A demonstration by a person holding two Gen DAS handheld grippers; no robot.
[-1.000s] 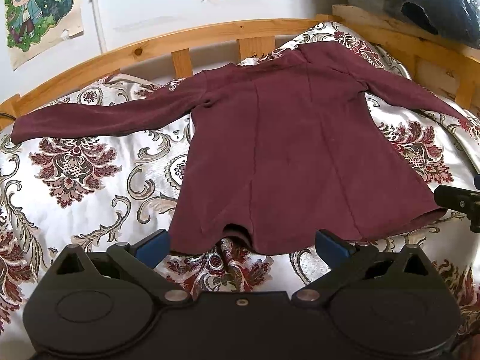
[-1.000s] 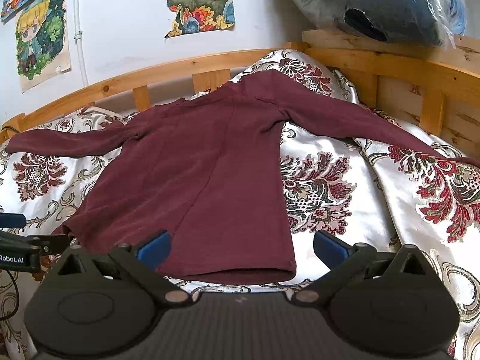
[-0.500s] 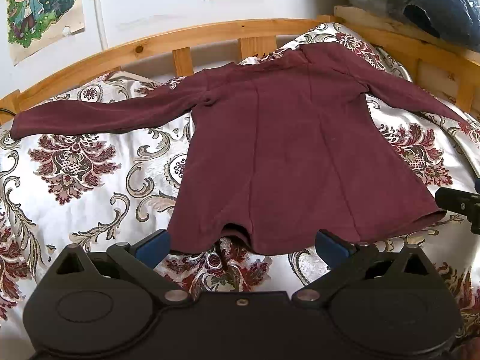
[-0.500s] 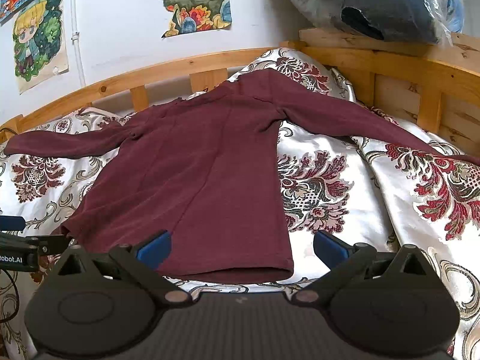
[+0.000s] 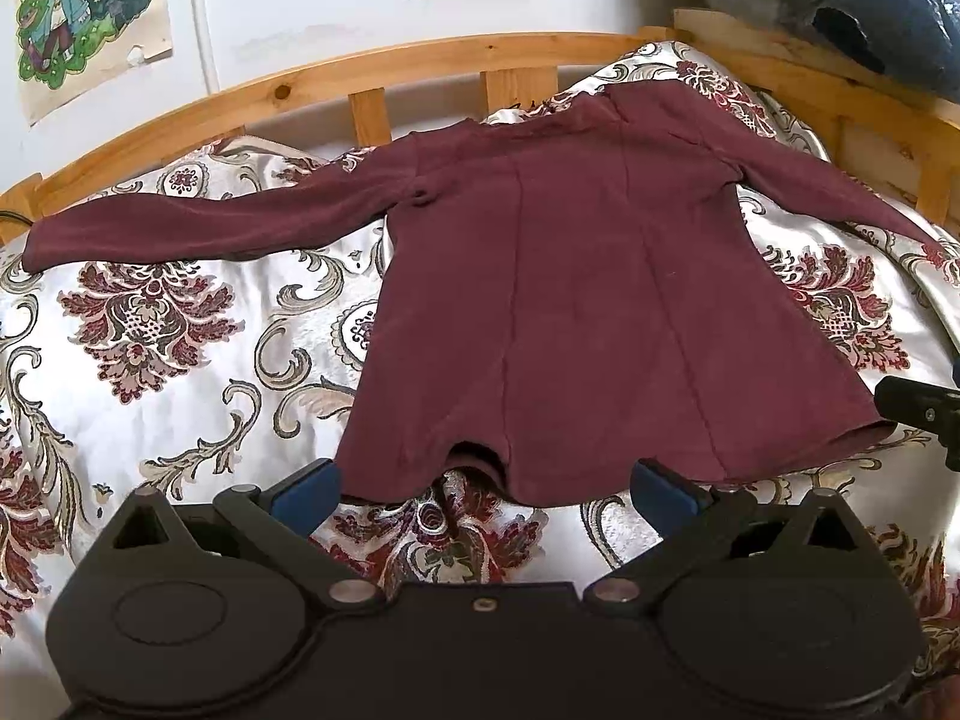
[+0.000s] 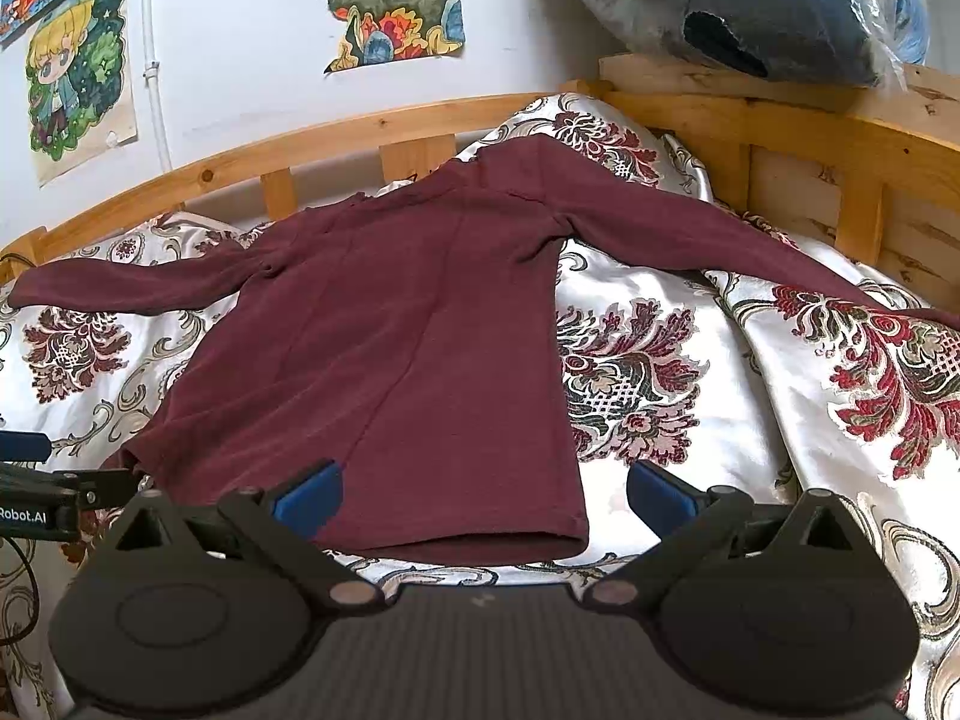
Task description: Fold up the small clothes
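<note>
Open bedspread on both sides of the shirt; wooden rail hems in the far side and right.

The maroon shirt lies flat on the bedspread, with bare cloth beside its body below each spread sleeve. The wooden bed rail walls the far edge and right side, with a plastic-wrapped bundle resting on top of it.

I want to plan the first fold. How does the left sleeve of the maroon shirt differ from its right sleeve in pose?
The left sleeve lies almost straight across the bedspread, its cuff near the bed's left edge. The right sleeve runs at a slant from the raised shoulder down over a hump of the bedspread, and its cuff passes the picture's edge. Both are fully spread, unfolded, and untouched by the open left gripper and right gripper.
</note>
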